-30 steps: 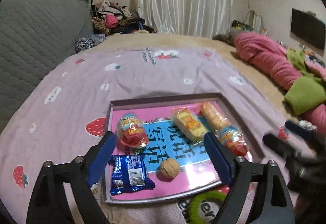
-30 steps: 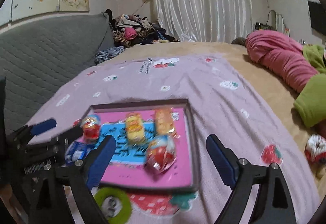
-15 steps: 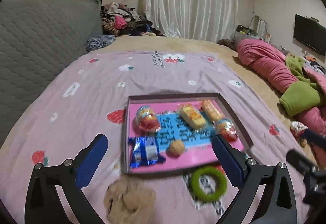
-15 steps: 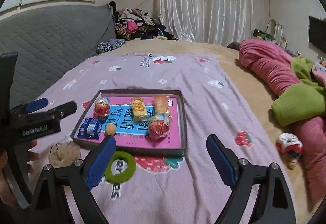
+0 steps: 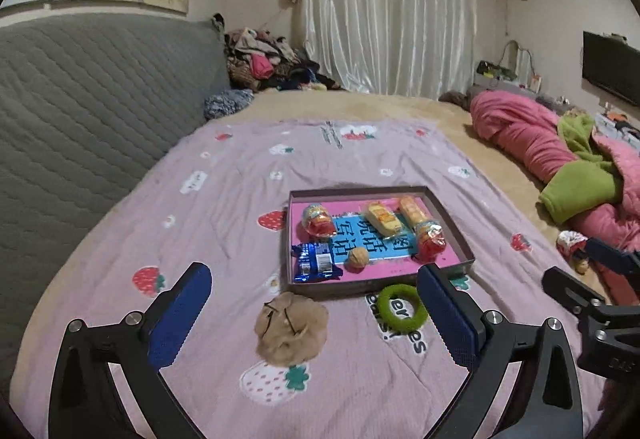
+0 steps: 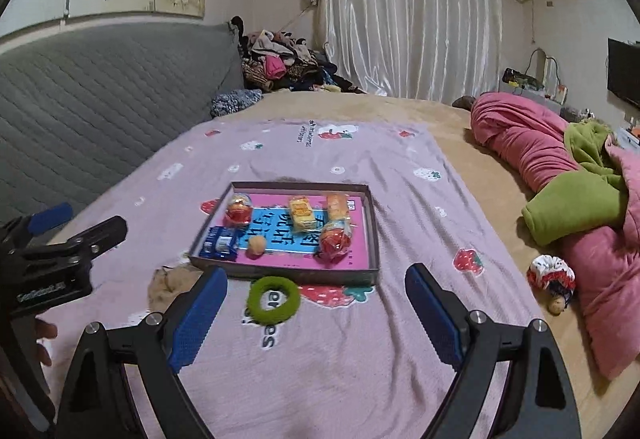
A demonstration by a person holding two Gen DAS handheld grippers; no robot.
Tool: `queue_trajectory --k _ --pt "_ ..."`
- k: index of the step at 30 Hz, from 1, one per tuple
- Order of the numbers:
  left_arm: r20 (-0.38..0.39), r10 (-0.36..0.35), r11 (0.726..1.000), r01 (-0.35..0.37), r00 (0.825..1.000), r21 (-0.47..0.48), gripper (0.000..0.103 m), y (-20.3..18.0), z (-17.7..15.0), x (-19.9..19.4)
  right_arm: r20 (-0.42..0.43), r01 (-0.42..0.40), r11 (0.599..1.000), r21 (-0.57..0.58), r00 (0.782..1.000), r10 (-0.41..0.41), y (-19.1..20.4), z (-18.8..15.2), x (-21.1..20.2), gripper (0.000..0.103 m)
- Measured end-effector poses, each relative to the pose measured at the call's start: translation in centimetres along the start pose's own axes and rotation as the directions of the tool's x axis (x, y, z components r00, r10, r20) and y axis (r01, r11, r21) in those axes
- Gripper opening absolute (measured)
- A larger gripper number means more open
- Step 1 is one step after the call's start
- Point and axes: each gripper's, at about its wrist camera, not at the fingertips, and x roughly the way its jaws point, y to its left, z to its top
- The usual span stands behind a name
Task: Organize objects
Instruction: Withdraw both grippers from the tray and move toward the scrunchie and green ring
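A pink strawberry-print sheet (image 5: 224,199) covers the bed. On it near the foot edge lie a shallow box (image 5: 456,239), a green ring (image 5: 384,315) and a tan scrunchie (image 5: 292,331).

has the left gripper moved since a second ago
Yes. The left gripper has pulled back from the tray, which it straddled before; its jaws, just opening wider, now frame the beige cloth.

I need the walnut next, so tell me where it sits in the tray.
The walnut lies in the tray near its front edge, just right of the blue packet in the left wrist view.
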Motion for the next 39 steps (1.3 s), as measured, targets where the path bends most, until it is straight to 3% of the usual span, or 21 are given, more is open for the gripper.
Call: queue_trajectory --k 10,21,32,39 --pt "-0.004 0.035 0.999 -0.035 0.999 -0.04 0.102 1.5 -1.8 -5.1 0.036 -0.002 1.0 -0.013 0.999 0.003 1.0 -0.2 -4.5 0.091" --pt "-0.026 0.049 0.998 -0.05 0.998 -0.032 0.102 2.0 -3.9 -8.2 0.06 -0.037 0.999 -0.026 0.997 0.039 3.0 -0.5 -7.2 0.091" --pt "-0.044 0.055 0.997 -0.058 0.998 -0.06 0.102 4.0 -5.8 -9.4 0.048 -0.032 0.998 -0.054 0.998 0.035 4.3 -1.7 -8.0 0.091" --pt "-0.108 0.046 0.997 -0.052 0.993 -0.052 0.102 4.4 -8.0 -7.5 0.017 -0.025 0.997 -0.069 1.0 0.026 4.8 -3.2 -7.0 0.091"
